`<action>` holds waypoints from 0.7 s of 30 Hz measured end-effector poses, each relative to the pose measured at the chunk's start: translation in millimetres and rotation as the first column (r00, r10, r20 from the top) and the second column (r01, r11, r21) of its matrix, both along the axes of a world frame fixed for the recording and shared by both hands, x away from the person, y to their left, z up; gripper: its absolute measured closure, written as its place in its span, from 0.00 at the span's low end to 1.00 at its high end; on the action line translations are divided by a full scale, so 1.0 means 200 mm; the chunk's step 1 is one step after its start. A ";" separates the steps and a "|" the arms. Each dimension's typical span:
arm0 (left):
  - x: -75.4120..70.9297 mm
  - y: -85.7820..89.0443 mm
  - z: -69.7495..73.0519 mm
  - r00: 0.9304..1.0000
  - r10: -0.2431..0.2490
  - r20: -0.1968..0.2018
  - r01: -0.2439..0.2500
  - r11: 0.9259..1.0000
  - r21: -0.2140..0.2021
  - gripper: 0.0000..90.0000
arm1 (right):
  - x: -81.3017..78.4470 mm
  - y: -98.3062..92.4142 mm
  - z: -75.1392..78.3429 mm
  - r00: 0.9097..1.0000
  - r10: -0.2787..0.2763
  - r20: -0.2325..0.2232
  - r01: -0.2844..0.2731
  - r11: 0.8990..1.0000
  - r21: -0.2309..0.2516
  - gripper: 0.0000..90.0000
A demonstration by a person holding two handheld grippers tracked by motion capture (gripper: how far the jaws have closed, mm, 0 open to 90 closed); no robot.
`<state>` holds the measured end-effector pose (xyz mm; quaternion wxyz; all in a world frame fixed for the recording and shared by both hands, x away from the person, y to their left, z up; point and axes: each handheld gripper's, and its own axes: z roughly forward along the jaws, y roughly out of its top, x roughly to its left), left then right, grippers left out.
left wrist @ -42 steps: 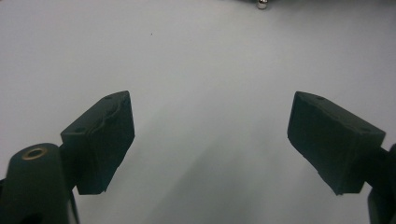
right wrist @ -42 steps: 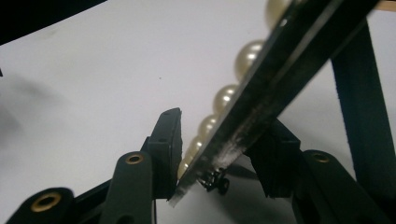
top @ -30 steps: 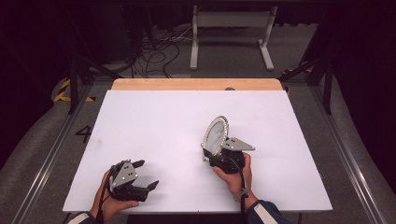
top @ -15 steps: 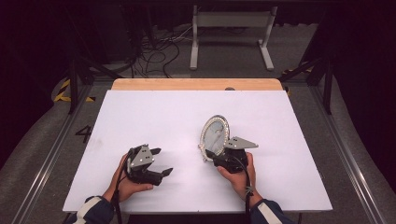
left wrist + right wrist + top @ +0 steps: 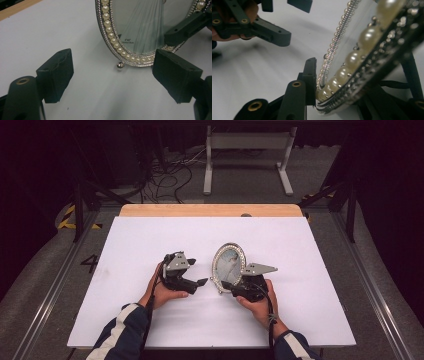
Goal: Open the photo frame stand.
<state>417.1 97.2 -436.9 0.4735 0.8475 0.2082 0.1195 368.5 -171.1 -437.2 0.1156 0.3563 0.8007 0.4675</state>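
Since the earlier frame, the left tool (image 5: 200,276) has been carried toward the picture frame (image 5: 228,266), its jaws apart. The right tool (image 5: 317,87), just closing, is clamped on the frame's lower rim, upright on the table (image 5: 310,270). Glass and pearl trim are judged rigid, fragile and slippery; the metal rim is best gripped.

Sleeves (image 5: 122,330): dark navy, white stripes.
Left gripper (image 5: 195,281): black, grey three-cornered plate, brass-coloured rivets.
Right gripper (image 5: 227,285): black, trailing cable.

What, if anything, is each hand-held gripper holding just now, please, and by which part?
The right hand-held gripper clamps the oval pearl-rimmed picture frame by its lower rim. The left hand-held gripper holds nothing; its jaws stand open near the frame.
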 end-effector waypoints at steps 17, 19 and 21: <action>0.13 -0.15 -0.01 0.999 -0.040 -0.027 0.038 0.998 -0.057 0.21 | -0.13 -0.08 0.02 0.991 -0.093 0.099 0.089 0.995 0.040 0.66; 0.14 -0.17 -0.01 0.999 -0.039 -0.037 0.037 0.997 -0.066 0.21 | -0.16 -0.09 0.04 0.985 -0.117 0.127 0.112 0.993 0.044 0.71; 0.15 -0.18 0.00 0.999 -0.043 -0.017 0.042 0.998 -0.052 0.24 | -0.18 -0.11 0.05 0.981 -0.131 0.142 0.124 0.991 0.052 0.72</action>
